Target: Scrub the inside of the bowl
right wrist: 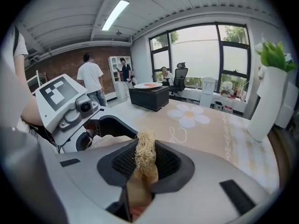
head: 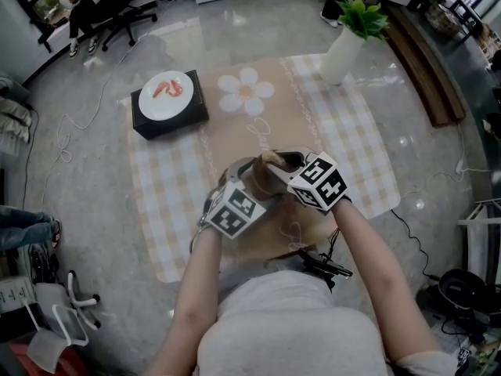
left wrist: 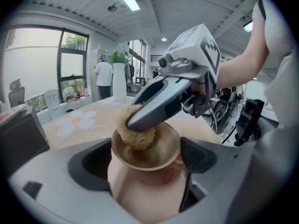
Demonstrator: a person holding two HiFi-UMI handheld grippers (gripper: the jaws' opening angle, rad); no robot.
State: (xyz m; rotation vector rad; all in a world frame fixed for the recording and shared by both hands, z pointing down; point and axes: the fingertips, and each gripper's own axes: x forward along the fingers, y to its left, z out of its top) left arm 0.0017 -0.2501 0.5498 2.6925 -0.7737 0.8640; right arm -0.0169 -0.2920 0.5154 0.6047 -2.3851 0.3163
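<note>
Closest in, the left gripper (left wrist: 145, 161) had its fingers clamped on the sides of a small round bronze-coloured metal bowl (left wrist: 169, 146), mouth up. Inside lay only a tan fibrous scrubbing pad (left wrist: 133, 136), pressed against the wall at about ten o'clock and pinched tight between the fingers of the right gripper (right wrist: 145, 164). That gripper's long axis slanted down into the bowl from two o'clock. The bare wall toward three o'clock looked like the stretch the right gripper's next stroke had to reach. Beyond them spread a beige checked cloth (head: 356, 143) printed with a flower. Farther, at ten o'clock, a black box (head: 168, 120) carried a white round plate (head: 153, 108) with something pink on it. At one o'clock stood a white vase (head: 340, 57) of green leaves.
</note>
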